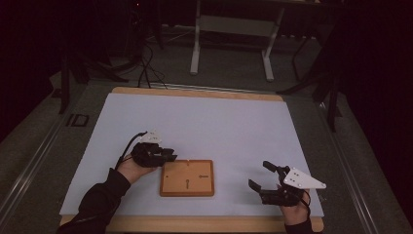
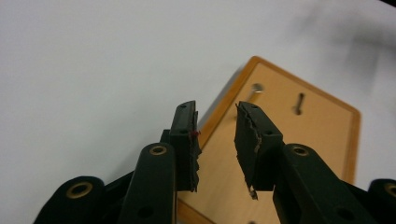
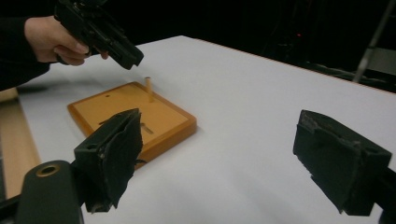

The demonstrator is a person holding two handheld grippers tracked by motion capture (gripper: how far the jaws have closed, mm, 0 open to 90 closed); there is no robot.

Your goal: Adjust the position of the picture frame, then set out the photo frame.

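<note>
Both black two-jaw grippers hang released above a white sheet [image 1: 204, 122] that covers a wooden table with a tan edge [image 1: 195, 91]. Held in the person's left hand [image 1: 131, 169], the left gripper [image 1: 171, 157] sits at the upper left corner of a flat orange-brown wooden board with a raised rim [image 1: 187, 178], which lies on the sheet near the table's front edge, between the two hands. In the left gripper view, this gripper [image 2: 215, 135] has its jaws parted by a narrow gap with nothing between them, and their worn black pads are ragged at the edges. Past the jaws lies the board [image 2: 308, 135], with a short pale wooden peg [image 2: 256, 88] standing upright near its corner and a dark narrow slot [image 2: 299, 103] further along its surface. The right gripper [image 1: 260, 176], carrying a grey three-cornered plate [image 1: 303, 179], is held well apart from the board, to its right, with jaws spread wide and pointing toward it. In the right gripper view, its own jaws [image 3: 219, 158] stand far apart and empty over bare white sheet. Beyond them the board [image 3: 133, 116] shows at an angle, the upright peg [image 3: 148, 88] rising from it. Above the peg hovers the left gripper [image 3: 128, 58], close but not touching it, gripped by the hand [image 3: 53, 39] in a dark sleeve [image 3: 16, 51]. Behind the table, a dim floor holds a pale metal frame [image 1: 234, 36] and dark cables [image 1: 146, 63].
</note>
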